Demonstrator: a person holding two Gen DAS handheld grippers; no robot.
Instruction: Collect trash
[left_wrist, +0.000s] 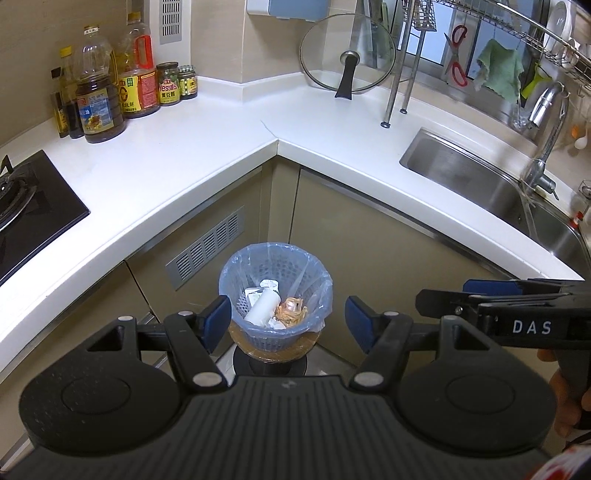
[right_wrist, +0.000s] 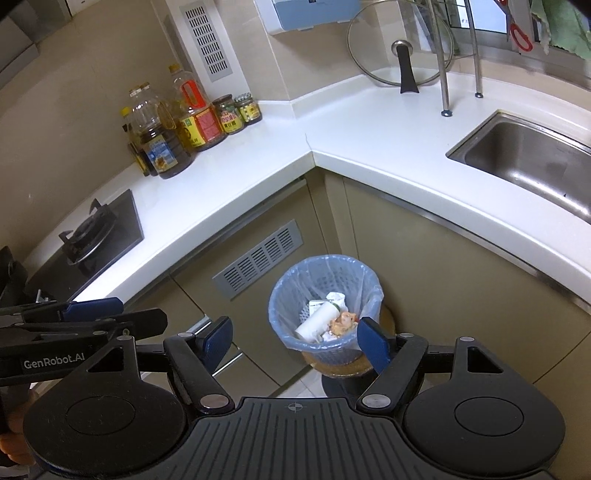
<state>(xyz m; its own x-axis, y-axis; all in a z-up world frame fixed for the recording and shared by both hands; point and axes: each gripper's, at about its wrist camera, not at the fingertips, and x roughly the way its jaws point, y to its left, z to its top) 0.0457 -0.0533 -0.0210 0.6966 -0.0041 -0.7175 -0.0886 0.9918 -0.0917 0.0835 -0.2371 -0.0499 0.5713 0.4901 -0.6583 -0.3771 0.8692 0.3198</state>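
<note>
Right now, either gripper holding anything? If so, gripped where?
Nothing is held. The left gripper and right gripper both stand open and empty above the trash bin, with the trash already lying inside it.

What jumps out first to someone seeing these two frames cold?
The blue-lined trash bin on the floor in the cabinet corner, already holding a white roll and orange scraps. Both grippers frame it from above: left gripper and right gripper, each open and empty. Next, the bare white countertop wrapping the corner, with oil bottles at the back left and a steel sink at the right.
</note>
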